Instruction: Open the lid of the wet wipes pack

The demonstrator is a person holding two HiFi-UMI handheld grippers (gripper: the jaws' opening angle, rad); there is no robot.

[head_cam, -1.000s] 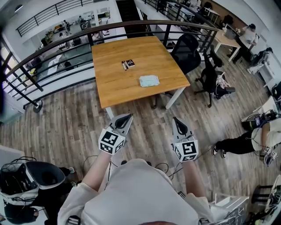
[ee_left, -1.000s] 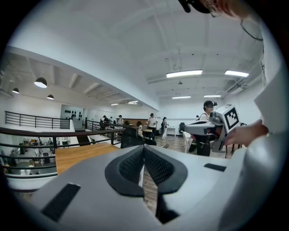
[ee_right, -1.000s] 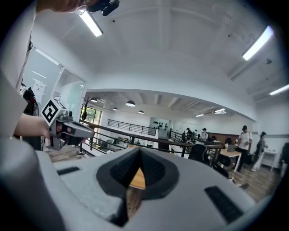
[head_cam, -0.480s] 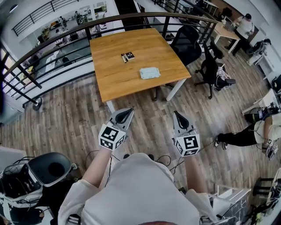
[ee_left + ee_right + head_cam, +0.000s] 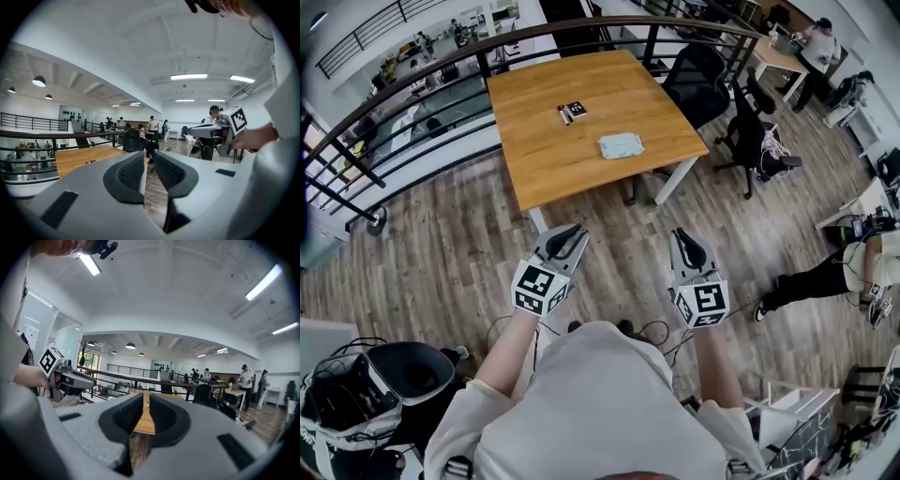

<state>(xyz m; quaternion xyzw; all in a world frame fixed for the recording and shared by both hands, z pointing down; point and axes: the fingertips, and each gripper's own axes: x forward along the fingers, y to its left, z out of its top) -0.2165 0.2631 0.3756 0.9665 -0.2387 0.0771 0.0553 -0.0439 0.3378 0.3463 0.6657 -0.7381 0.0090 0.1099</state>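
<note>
wipes pack well beyond right claw

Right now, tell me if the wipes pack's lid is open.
Cannot tell: the pack lies flat on the table, too small in the head view to show its lid.

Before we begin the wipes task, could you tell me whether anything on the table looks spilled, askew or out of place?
Nothing stands out. The wet wipes pack lies flat on the wooden table, a small dark object lies apart from it, and no spill or damage shows.
</note>
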